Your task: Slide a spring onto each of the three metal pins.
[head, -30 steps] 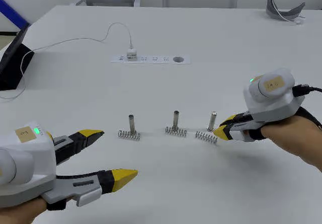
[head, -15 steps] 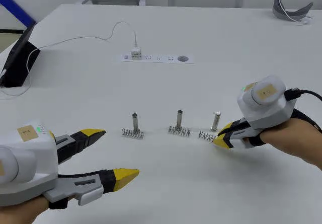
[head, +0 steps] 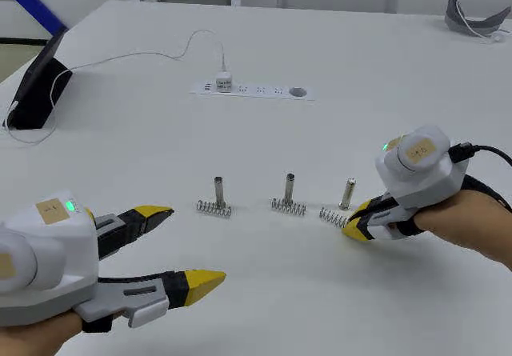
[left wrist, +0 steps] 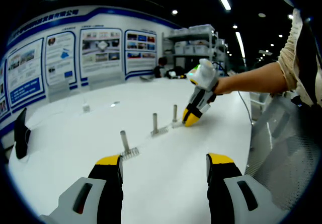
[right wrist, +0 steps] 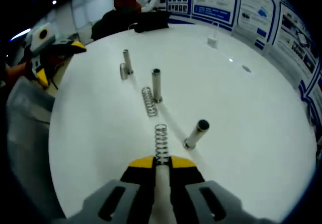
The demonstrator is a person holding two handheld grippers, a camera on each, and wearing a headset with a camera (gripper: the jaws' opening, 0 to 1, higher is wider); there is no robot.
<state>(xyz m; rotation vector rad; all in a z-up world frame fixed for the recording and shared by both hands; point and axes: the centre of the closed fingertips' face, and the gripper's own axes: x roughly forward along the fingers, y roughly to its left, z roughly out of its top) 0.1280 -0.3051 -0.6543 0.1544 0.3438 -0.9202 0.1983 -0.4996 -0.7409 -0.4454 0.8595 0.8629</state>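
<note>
Nearest in the head view, the left gripper (head: 180, 246) hovers low over the white table (head: 160, 148) with its yellow-tipped jaws spread wide apart and nothing between them. Its own view shows the same wide gap (left wrist: 165, 166).

Further in and to the right, the right gripper (head: 354, 225) is down at the table surface. Its jaws are clenched on the near end of the right-hand spring (head: 332, 217), which lies flat on the table. In the right gripper view this spring (right wrist: 160, 141) runs straight out from between the closed tips.

The middle spring (head: 288, 206) and the left-hand spring (head: 214, 207) also lie flat, each at the foot of its pin. Just behind them stand the three metal pins, upright in a row: the left-hand pin (head: 218, 190), the middle pin (head: 290, 186) and the right-hand pin (head: 349, 193). None has a spring on it.

Well beyond the pins lies a white power strip (head: 256, 91) with a white plug (head: 224, 82) in it. A cable (head: 128, 56) runs from the plug toward a dark screen (head: 36, 92) at the table's left edge.
</note>
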